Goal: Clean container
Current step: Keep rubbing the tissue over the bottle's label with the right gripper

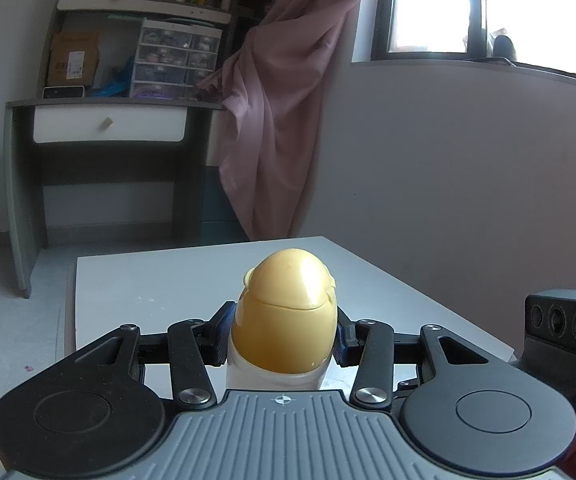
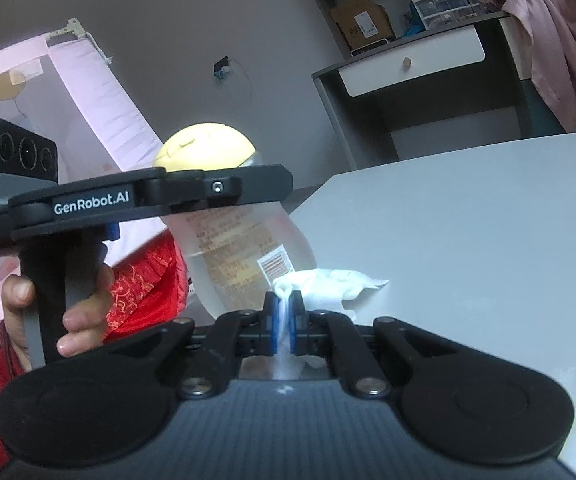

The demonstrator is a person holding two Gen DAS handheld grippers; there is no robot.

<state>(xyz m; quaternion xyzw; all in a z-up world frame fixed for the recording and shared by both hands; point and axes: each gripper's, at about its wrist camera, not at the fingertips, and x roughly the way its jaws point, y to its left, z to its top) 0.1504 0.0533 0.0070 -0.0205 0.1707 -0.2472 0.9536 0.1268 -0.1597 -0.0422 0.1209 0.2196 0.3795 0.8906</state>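
The container is a translucent white bottle [image 2: 244, 256] with a printed label and a gold dome cap [image 1: 286, 312]. My left gripper [image 1: 284, 336] is shut on the bottle just below the cap and holds it upright over the table. In the right wrist view the left gripper [image 2: 192, 192] shows from the side, held by a hand. My right gripper [image 2: 284, 320] is shut on a white wipe [image 2: 327, 284]. The wipe's free end lies against the lower right side of the bottle.
A light grey table [image 2: 467, 240] lies under both grippers, its far edge close behind the bottle [image 1: 208, 252]. A desk with a white drawer [image 1: 108, 124], shelves and a pink curtain [image 1: 284, 100] stand beyond. The other gripper's camera block [image 1: 563, 320] is at the right.
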